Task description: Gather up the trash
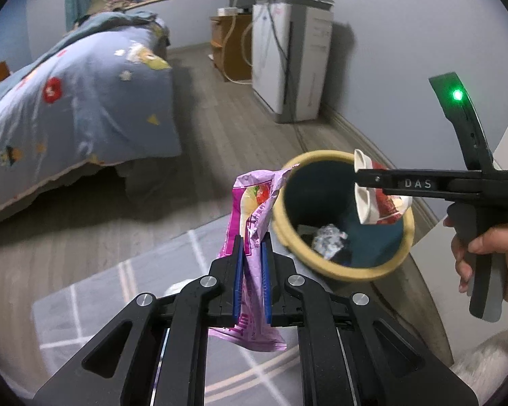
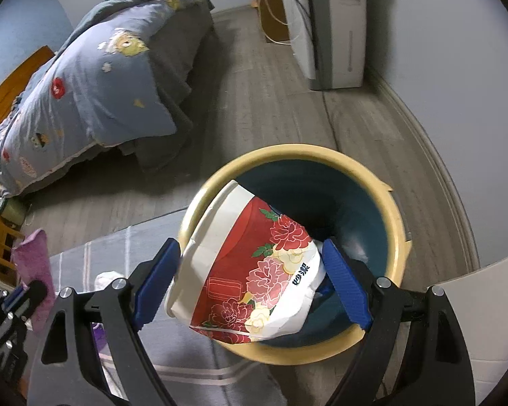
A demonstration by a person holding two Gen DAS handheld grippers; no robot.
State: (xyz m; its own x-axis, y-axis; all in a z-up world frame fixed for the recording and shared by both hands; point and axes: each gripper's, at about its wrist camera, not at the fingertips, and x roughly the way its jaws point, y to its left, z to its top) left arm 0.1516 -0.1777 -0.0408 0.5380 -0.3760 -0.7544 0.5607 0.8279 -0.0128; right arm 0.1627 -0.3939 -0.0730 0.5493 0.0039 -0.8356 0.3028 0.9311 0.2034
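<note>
My left gripper (image 1: 252,243) is shut on a crumpled pink snack wrapper (image 1: 254,199) and holds it in the air just left of the bin. The trash bin (image 1: 399,260) has a cream rim and dark teal inside, with crumpled foil trash (image 1: 328,240) at its bottom. My right gripper (image 2: 250,253) holds a crushed red and white flowered paper cup (image 2: 254,270) between its blue pads, right over the bin's mouth (image 2: 394,216). The jaws stand wide around the cup. In the left wrist view the right gripper (image 1: 364,182) reaches in from the right over the bin.
A bed with a blue quilt (image 1: 78,101) stands at the left on a wood floor. A white appliance (image 1: 288,54) and a wooden stand (image 1: 228,47) stand along the far wall. A grey checked rug (image 1: 118,291) lies under the grippers. A white crumpled scrap (image 2: 106,279) lies on the rug.
</note>
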